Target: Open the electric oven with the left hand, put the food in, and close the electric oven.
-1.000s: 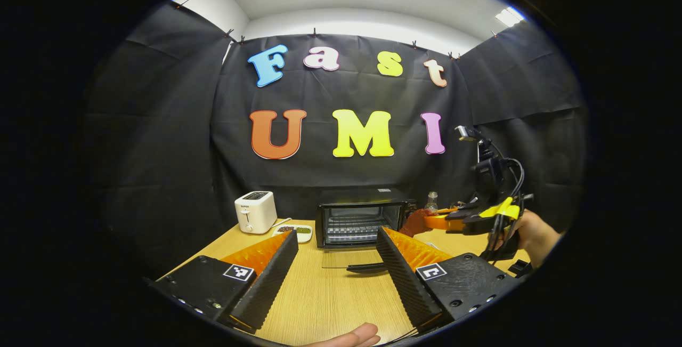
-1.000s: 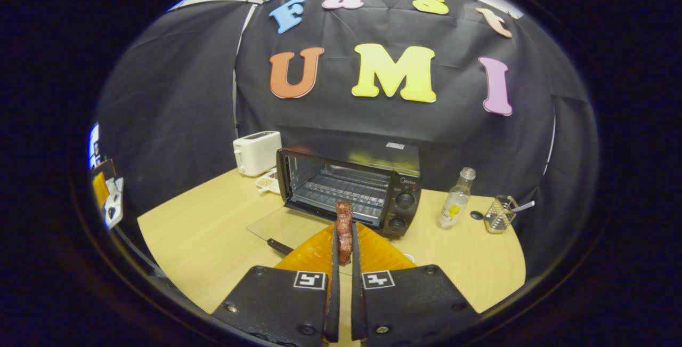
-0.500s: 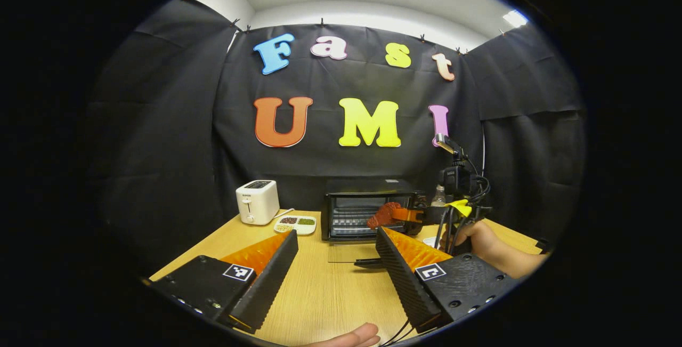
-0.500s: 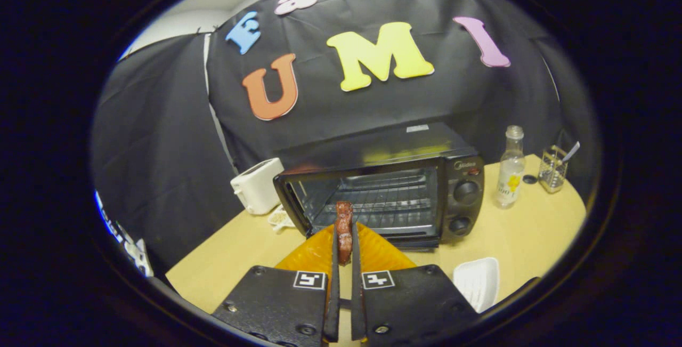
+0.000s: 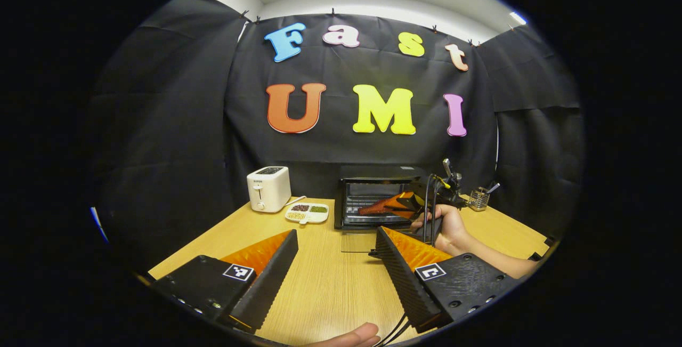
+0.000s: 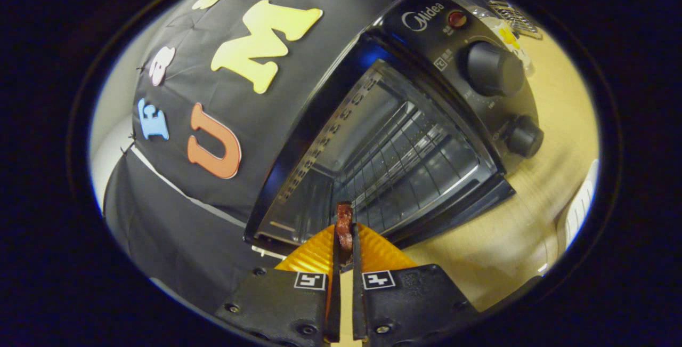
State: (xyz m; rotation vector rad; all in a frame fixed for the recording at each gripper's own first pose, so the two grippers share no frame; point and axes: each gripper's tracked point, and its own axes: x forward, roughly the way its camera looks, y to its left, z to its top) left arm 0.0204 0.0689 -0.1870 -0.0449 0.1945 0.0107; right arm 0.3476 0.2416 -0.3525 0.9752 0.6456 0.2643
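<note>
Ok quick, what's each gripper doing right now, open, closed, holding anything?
Left gripper: open, holding nothing, back over the wooden table.
Right gripper: closed on the reddish-brown strip of food, at the open black electric oven.

In the left gripper view the oven (image 5: pixel 377 196) stands at the table's (image 5: pixel 330 288) far edge at twelve o'clock, its door (image 5: pixel 358 241) lying flat in front of it. The toaster (image 5: pixel 269 188) sits at ten o'clock of the oven, the dish (image 5: pixel 307 212) between them. A wire holder (image 5: pixel 478 199) stands at three o'clock of the oven. The rack (image 6: pixel 397 158) lies inside the oven.
</note>
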